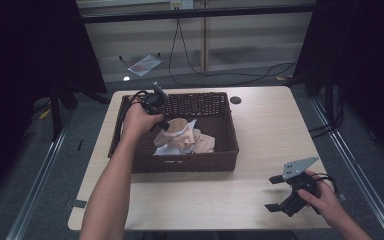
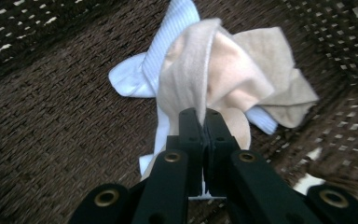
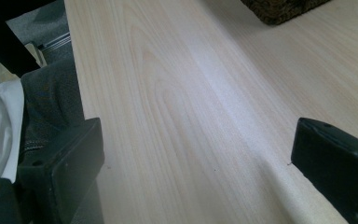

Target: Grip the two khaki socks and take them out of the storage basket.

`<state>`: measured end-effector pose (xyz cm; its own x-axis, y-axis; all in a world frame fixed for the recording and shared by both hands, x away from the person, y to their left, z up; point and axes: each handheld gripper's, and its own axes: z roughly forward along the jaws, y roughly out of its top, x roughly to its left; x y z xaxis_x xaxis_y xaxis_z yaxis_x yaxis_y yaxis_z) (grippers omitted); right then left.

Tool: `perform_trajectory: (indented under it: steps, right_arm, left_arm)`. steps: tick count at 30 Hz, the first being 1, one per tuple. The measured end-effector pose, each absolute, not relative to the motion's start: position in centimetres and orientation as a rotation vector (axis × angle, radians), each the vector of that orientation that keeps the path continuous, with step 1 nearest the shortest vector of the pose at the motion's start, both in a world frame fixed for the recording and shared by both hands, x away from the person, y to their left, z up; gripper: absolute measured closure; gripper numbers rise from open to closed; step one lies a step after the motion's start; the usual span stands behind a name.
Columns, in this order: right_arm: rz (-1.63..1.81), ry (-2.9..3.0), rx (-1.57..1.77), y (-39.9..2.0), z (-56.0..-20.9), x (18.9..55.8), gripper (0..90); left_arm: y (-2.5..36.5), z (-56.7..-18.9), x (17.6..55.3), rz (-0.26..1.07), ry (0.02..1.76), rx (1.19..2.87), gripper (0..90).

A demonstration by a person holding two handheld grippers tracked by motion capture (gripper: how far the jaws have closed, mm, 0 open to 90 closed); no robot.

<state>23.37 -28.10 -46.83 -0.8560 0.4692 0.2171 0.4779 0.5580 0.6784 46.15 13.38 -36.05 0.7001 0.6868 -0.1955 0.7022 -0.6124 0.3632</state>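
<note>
Inside the dark wicker basket (image 1: 180,162), the left gripper (image 2: 200,122) pinches a beige cloth (image 2: 223,70) atop white fabric (image 2: 140,77), jaws closed. Well clear of the basket, near the bench (image 1: 205,195) edge, the right gripper (image 1: 276,192) hangs wide open, empty.

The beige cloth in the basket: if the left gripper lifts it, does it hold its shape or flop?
Probably flop: the beige cloth lies crumpled in soft folds in the wicker basket. It looks light and thin. It lies tangled with a white ribbed cloth, so that may drag along. The left gripper looks shut on a fold, so slipping seems unlikely.
</note>
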Motion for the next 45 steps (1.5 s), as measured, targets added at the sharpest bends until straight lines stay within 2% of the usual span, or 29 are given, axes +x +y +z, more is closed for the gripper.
perform_trajectory:
  steps: [18,26,45]
  right_arm:
    - [-1.211,-2.763,-0.837,-28.1,-46.9,23.4,2.5]
    - [-1.207,-2.763,-0.840,-28.1,-46.8,23.4,2.5]
    - [-1.208,-2.763,-0.842,-28.1,-46.8,23.3,2.5]
  left_arm:
    - [13.8,-30.6,44.7,-0.155,1.041,2.504,88.1]
    - [13.6,-29.4,44.0,-0.217,0.995,2.514,88.2]
    - [11.7,-26.5,41.2,-0.268,0.855,2.556,88.1]
